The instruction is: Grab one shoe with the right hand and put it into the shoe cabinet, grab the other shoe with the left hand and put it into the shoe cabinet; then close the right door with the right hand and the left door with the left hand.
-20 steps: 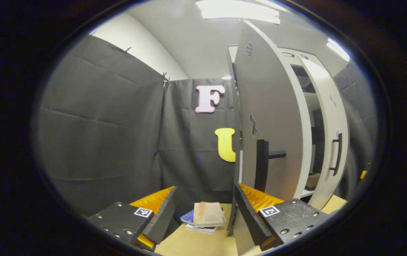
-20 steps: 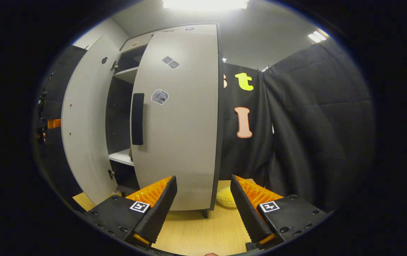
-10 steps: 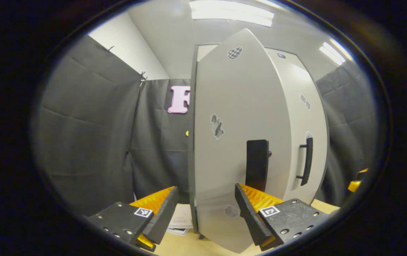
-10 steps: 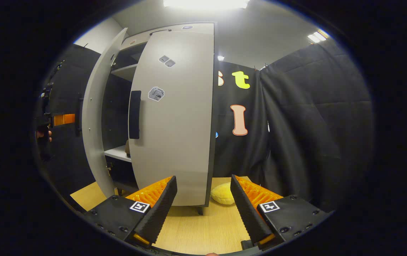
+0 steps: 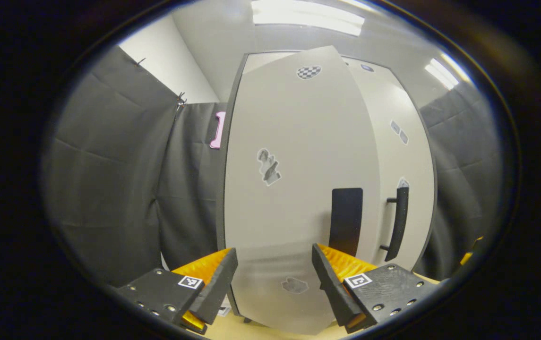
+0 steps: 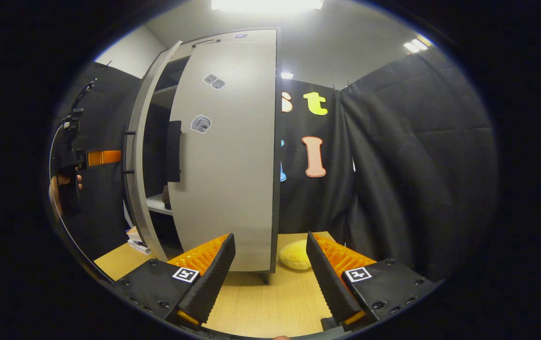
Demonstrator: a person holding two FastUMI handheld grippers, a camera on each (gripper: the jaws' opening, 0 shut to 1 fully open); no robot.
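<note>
A: Left gripper (image 5: pixel 274 283) is sitting with fingers spread, nothing between them, right up against the left door (image 5: pixel 298 189). Can't tell if a finger is actually touching the panel.

B: And the right one?

A: Right gripper (image 6: pixel 270 278) is also spread and carrying nothing, hanging back from the right door (image 6: pixel 225 156) over the wood floor (image 6: pixel 270 302).

B: Door state?

A: Right door is looking nearly shut. Left door is standing ajar; in the right gripper view there's a dark gap showing a shelf (image 6: pixel 159 204) inside the shoe cabinet (image 6: pixel 213 40).

B: Shoes?

A: Something small is sitting on that shelf, too dim to call it a shoe. Judging by both grippers carrying nothing, the shoes are probably stowed.

B: So what's left?

A: Pushing the left door home, maybe seating the right one.
</note>
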